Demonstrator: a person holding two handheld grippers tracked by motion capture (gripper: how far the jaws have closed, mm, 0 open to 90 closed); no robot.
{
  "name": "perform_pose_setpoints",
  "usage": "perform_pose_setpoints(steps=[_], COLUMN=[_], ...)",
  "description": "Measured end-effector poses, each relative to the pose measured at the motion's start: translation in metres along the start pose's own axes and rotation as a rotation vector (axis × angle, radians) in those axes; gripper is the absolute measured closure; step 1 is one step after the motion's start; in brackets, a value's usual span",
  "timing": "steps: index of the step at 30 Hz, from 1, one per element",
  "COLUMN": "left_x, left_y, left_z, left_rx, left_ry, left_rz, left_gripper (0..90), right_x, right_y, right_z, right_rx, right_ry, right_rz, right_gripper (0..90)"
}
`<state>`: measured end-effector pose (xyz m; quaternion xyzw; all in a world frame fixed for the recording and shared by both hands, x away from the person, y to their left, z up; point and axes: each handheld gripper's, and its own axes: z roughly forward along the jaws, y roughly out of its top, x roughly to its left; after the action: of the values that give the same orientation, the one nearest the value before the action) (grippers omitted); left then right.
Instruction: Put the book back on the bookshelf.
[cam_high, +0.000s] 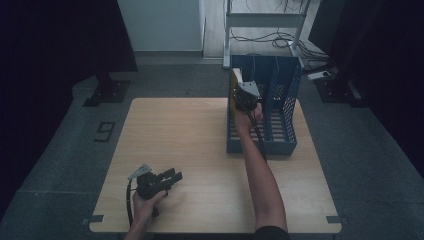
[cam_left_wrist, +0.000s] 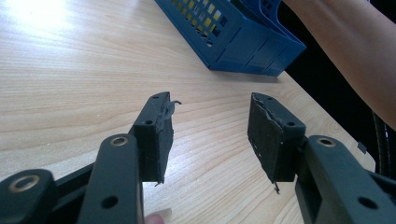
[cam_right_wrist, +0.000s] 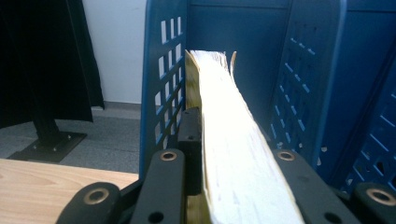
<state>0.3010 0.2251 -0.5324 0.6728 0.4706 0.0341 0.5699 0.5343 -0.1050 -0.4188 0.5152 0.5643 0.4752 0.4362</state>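
Step in hand, as I judge it: seating the book (cam_right_wrist: 224, 140) upright in the leftmost slot of the blue file rack (cam_high: 287, 135). The rack stands at about 1 o'clock on the worktop (cam_high: 190, 150), open front toward me. My right tongs (cam_high: 248, 95) are clamped on the book, one jaw on each cover, page edges facing the camera in the right gripper view. The book is inside the slot between the perforated left wall (cam_right_wrist: 163, 84) and the first divider (cam_right_wrist: 303, 93), close to the left wall; I cannot tell whether its bottom edge touches the rack floor.

To do this well: keep the book vertical, lower it until the bottom edge bears on the floor of the slot, and only then loosen the grip. Withdraw straight back toward 6 o'clock so the jaws do not catch the wall or the divider.

In the way: the slot is narrow for book plus jaws, so a tilt would jam a cover against the wall.

My left tongs (cam_high: 172, 177) rest at 7 o'clock on the worktop, jaws apart, nothing between them, well apart from the rack.

Beyond the worktop: grey floor, a white frame with cables (cam_high: 280, 37) at 12 o'clock.
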Motion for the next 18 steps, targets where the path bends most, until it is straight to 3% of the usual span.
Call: perform_pose_setpoints(steps=[18], left_x=[0.004], left_y=[0.000], left_z=[-0.002], left_rx=[-0.007], left_ry=[0.010], left_rz=[-0.012], left_gripper=[50.3], right_x=[0.008], right_y=[-0.006], right_z=[0.015], right_rx=[-0.019], right_ry=[-0.001], right_rz=[-0.003], right_gripper=[74.1])
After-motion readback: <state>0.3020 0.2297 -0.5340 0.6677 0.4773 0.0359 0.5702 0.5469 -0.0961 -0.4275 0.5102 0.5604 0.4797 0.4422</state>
